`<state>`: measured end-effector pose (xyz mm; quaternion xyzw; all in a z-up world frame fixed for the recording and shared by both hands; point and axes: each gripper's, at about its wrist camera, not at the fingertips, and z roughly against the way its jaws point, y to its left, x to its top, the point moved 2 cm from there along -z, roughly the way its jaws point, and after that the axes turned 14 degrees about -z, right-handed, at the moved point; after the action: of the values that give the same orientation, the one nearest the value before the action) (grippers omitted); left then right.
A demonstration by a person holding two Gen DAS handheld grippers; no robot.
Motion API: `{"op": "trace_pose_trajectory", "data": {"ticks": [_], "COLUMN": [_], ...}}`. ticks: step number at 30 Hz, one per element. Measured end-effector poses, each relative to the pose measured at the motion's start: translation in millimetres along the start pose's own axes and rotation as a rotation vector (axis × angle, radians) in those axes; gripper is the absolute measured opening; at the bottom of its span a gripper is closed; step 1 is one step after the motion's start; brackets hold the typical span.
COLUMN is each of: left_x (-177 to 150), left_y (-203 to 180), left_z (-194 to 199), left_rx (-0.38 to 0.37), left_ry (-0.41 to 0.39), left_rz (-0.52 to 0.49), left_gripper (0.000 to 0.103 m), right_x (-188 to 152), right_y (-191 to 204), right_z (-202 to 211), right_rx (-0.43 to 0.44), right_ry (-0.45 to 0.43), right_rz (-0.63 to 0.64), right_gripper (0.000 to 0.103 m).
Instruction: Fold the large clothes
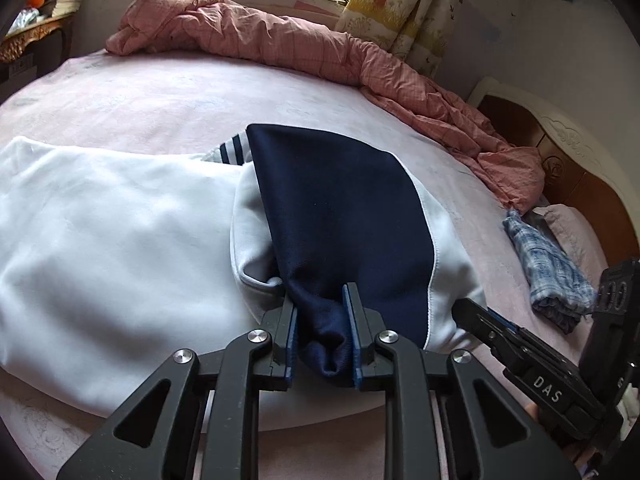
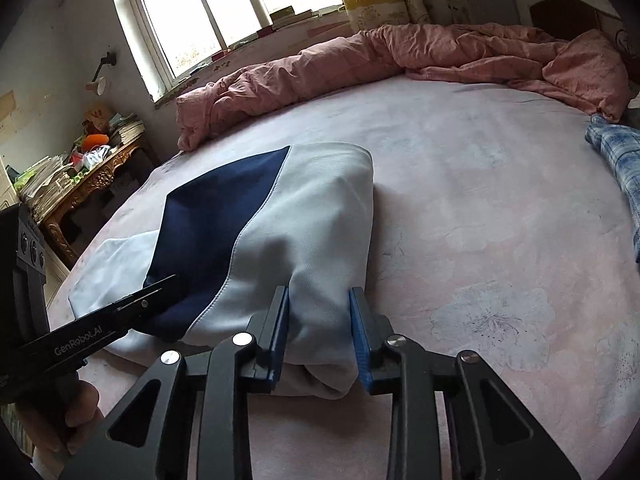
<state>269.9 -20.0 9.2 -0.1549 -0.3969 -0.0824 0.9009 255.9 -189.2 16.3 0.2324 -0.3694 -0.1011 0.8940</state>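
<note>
On the pink bed (image 2: 460,184) we are mid-fold, the left tool (image 1: 320,320) pinching the navy panel and the right tool (image 2: 320,320) pinching the white edge of the jacket (image 1: 120,220) (near end bunched), likely next carrying both across together.

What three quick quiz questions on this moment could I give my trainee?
1. True or false: the left claw grips the jacket on its navy panel.
2. The right claw holds which colour of cloth? A) navy B) white C) pink
3. What lies bunched along the bed's far edge?

Key: 1 true; 2 B; 3 a pink quilt.
</note>
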Motion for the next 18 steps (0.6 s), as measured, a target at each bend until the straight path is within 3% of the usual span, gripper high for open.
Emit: {"op": "trace_pose_trajectory", "data": {"ticks": [2, 6, 10, 11, 13, 14, 15, 18], "left_x": [-2, -9, -14, -15, -20, -22, -23, -32], "left_y": [2, -1, 2, 2, 3, 5, 8, 31], "left_z": [0, 3, 9, 13, 27, 36, 46, 71], "left_rx": [-0.012, 0.097, 0.075, 0.076, 0.141, 0.196, 0.237, 0.258], "left_ry": [0.004, -0.018, -0.047, -0.048, -0.047, -0.048, -0.059, -0.088], "left_rz": [-0.005, -0.067, -0.043, -0.046, -0.061, -0.065, -0.061, 0.007], "left_gripper": [0.02, 0.022, 0.025, 0.029, 0.058, 0.078, 0.082, 0.085], "right_x": [3, 1, 1, 1, 1, 0, 0, 1], "right_y": [-6, -4, -5, -5, -5, -4, -3, 1], "right_z": [2, -1, -1, -1, 0, 0, 1, 4], "right_rx": [0.013, 0.069, 0.111, 0.116, 0.113, 0.109, 0.105, 0.103], "right_ry": [0.015, 0.066, 0.069, 0.069, 0.063, 0.058, 0.051, 0.026], "right_rz": [-0.016, 0.044, 0.037, 0.033, 0.033, 0.034, 0.035, 0.04], "right_gripper": [0.031, 0.039, 0.046, 0.048, 0.051, 0.052, 0.053, 0.059]}}
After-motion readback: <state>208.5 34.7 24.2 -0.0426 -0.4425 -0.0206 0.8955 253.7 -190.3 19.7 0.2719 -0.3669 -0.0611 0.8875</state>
